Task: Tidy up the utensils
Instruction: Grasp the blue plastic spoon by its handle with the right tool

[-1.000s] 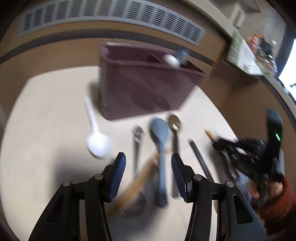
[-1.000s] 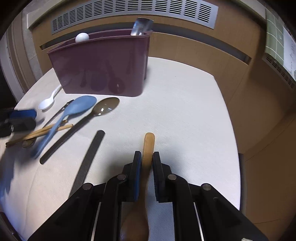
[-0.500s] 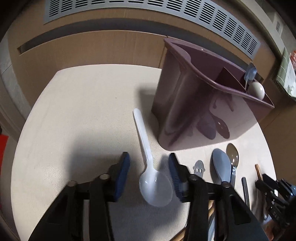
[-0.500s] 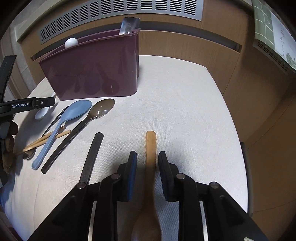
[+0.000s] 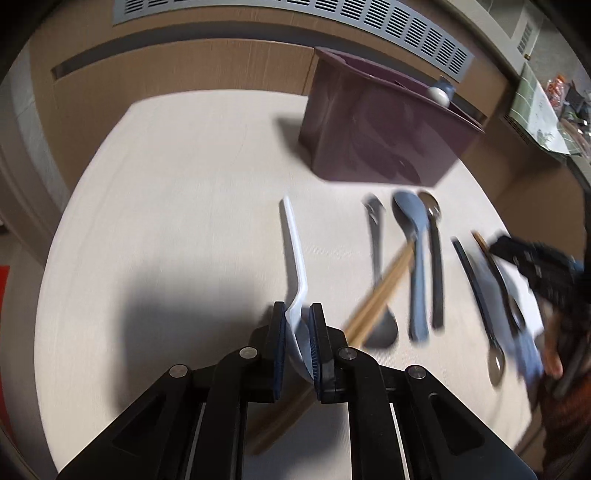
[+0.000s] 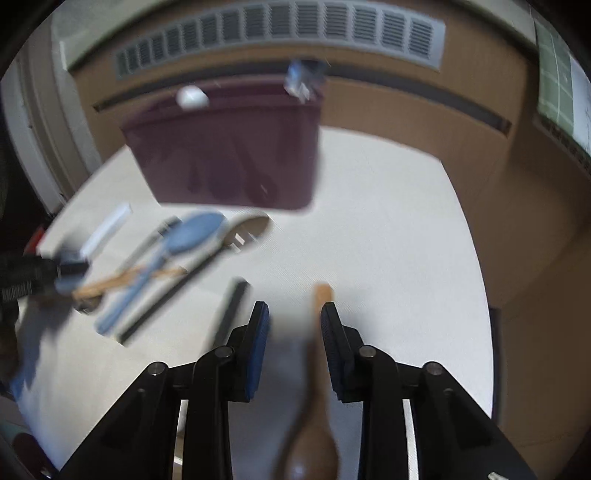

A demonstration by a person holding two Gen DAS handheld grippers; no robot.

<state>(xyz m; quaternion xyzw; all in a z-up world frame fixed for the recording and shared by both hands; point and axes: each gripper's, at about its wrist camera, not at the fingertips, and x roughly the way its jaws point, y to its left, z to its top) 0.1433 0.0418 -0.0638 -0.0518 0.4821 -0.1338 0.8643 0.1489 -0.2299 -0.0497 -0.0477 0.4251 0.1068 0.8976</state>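
Observation:
My left gripper [image 5: 298, 334] is shut on the bowl of a white plastic spoon [image 5: 295, 254], whose handle points away toward the maroon utensil caddy [image 5: 376, 136]. My right gripper [image 6: 293, 332] is open above a wooden spoon [image 6: 314, 402] that lies on the table between its fingers. The caddy [image 6: 229, 158] holds a white-tipped utensil and a metal one. A blue spoon [image 5: 415, 258], wooden chopsticks [image 5: 380, 291], a dark-handled spoon [image 5: 434, 258] and a black stick [image 5: 474, 273] lie in a row on the table.
The round beige table [image 5: 177, 206] stands against a wooden wall panel with a vent grille [image 5: 295, 22]. The right gripper shows at the right edge of the left wrist view [image 5: 535, 266]. The table edge drops off at the right [image 6: 484, 295].
My left gripper has closed on the white spoon's bowl. My right gripper has opened wider and drawn back from the wooden spoon, which lies loose on the table.

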